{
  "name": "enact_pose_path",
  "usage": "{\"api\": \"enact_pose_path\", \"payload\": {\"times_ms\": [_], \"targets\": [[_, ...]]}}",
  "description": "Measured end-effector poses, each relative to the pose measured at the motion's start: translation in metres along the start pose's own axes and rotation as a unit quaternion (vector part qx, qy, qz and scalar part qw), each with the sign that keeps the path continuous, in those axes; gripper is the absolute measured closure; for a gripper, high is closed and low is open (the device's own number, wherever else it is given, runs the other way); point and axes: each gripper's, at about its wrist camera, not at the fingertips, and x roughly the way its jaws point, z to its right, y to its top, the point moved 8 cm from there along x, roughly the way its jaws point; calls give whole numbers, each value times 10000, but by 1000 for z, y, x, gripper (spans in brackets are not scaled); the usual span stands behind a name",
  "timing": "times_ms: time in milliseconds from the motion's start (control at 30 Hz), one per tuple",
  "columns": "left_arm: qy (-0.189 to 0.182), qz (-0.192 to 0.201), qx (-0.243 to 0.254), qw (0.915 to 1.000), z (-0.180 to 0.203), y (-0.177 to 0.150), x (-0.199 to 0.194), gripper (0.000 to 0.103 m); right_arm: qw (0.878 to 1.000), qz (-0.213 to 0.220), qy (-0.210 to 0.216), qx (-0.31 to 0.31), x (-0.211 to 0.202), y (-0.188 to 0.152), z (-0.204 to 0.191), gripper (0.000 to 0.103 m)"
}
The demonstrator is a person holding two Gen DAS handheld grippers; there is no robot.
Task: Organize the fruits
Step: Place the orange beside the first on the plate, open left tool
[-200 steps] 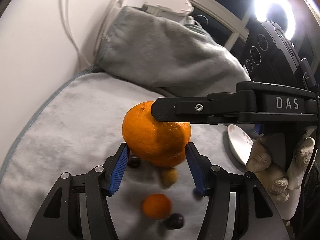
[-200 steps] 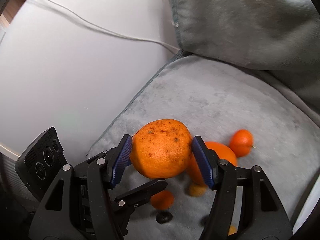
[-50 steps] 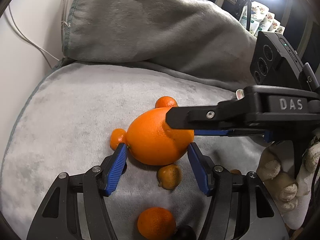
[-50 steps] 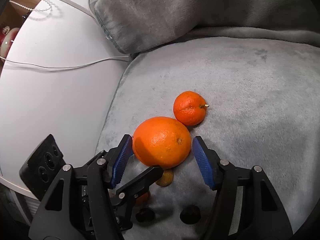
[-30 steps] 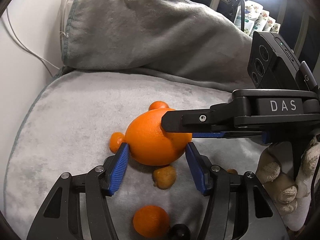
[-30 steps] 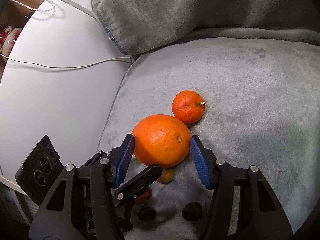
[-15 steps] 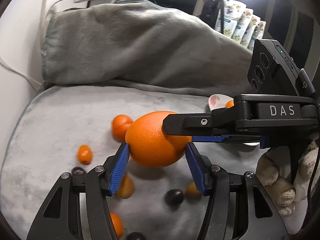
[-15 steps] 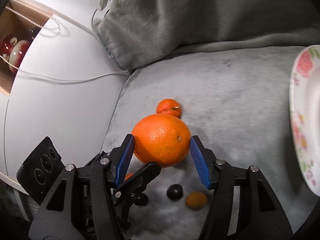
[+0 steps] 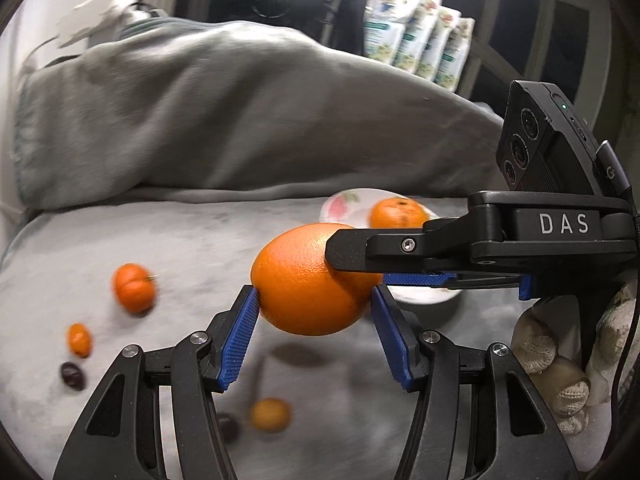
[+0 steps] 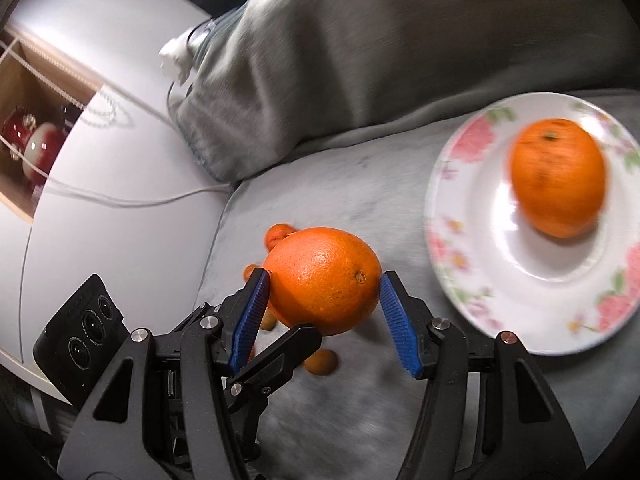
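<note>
Since the earlier shot we'd lifted the big orange (image 9: 308,280) off the blanket (image 10: 360,208), both claws, left (image 9: 312,304) and right (image 10: 324,280), pinching it; the plate (image 10: 460,240) had slid into view.

The orange (image 10: 324,280) has that dimpled, slightly shiny peel, the blanket (image 9: 168,240) is soft matt fleece, and the plate (image 10: 460,240) is glossy glazed ceramic.

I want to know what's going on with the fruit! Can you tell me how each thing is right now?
Big orange: lifted off the blanket, gripped by both grippers.
Left gripper: jaws shut on the big orange.
Right gripper: jaws shut on it too.
Flowered plate: upright, holding one orange.
Small fruits: loose on the grey blanket.
</note>
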Motion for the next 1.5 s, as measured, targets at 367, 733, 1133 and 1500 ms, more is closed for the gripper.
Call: {"api": "enact_pose_path", "payload": {"times_ms": [367,733,1133,1500], "targets": [[-419,-86,334,9985,61,7,23,46,9983,379,-235,368,-55,3,49,43],[-587,-254,541,9965,80,5,38,46,9965,483,-290,621,-76,4,81,43],[-410,-163,676,9967,72,8,34,47,9943,890,-314,502,-103,18,81,43],[-335,-87,528,9980,59,6,18,47,9910,1128,-619,377,-116,17,82,43]]}}
